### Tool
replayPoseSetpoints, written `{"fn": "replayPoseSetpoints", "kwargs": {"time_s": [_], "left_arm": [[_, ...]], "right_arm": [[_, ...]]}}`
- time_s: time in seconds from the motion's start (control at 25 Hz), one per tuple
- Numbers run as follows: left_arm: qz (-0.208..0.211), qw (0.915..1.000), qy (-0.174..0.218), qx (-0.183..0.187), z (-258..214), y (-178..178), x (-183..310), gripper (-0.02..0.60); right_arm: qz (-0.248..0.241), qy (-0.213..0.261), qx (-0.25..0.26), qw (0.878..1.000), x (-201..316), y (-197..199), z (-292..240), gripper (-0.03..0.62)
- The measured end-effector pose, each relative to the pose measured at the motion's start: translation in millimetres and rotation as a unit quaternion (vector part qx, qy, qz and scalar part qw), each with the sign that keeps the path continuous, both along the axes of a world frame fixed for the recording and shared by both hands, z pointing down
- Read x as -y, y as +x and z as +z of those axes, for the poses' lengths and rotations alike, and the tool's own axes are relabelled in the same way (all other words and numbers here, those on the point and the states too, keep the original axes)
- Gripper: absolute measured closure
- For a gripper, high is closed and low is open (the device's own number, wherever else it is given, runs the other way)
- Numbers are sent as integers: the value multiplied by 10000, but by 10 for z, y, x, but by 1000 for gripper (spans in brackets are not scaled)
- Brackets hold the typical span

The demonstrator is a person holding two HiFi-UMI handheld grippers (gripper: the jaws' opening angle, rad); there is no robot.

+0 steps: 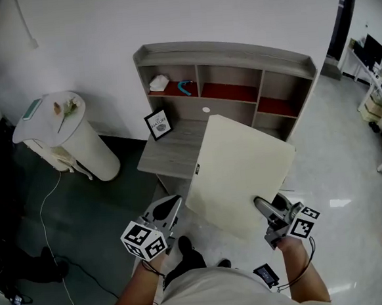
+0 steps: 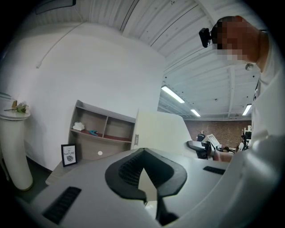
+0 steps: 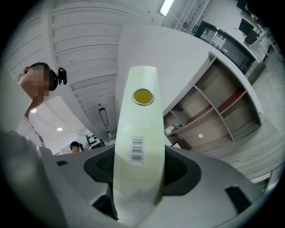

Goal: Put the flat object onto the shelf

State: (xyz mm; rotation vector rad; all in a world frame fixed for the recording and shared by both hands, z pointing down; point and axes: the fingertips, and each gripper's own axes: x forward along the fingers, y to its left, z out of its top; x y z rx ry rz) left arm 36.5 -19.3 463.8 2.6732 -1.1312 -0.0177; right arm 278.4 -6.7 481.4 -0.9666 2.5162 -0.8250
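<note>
The right gripper (image 1: 265, 210) clamps the cream board (image 1: 242, 171) by its edge, which bears a barcode label (image 3: 137, 149). The board is tilted before the shelf unit (image 1: 226, 55). The left gripper (image 1: 171, 209) is closed and empty. A framed print (image 1: 158, 124) reads "NATURE".

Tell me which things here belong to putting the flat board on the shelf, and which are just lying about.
For the job:
- flat board, held in the jaws of the right gripper
- shelf

Lying about:
- framed picture
- white pedestal with a flower
- white item and blue item in the shelf's left compartment
</note>
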Motion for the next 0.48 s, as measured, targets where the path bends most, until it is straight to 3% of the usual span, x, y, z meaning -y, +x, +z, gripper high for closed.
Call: {"fn": "replayPoseSetpoints", "kwargs": {"time_s": [0.48], "left_arm": [[78,9999,49,-107,-24,-700,779,568]], "right_arm": [[4,148,-153,9998,795,-717,-168,306]]}}
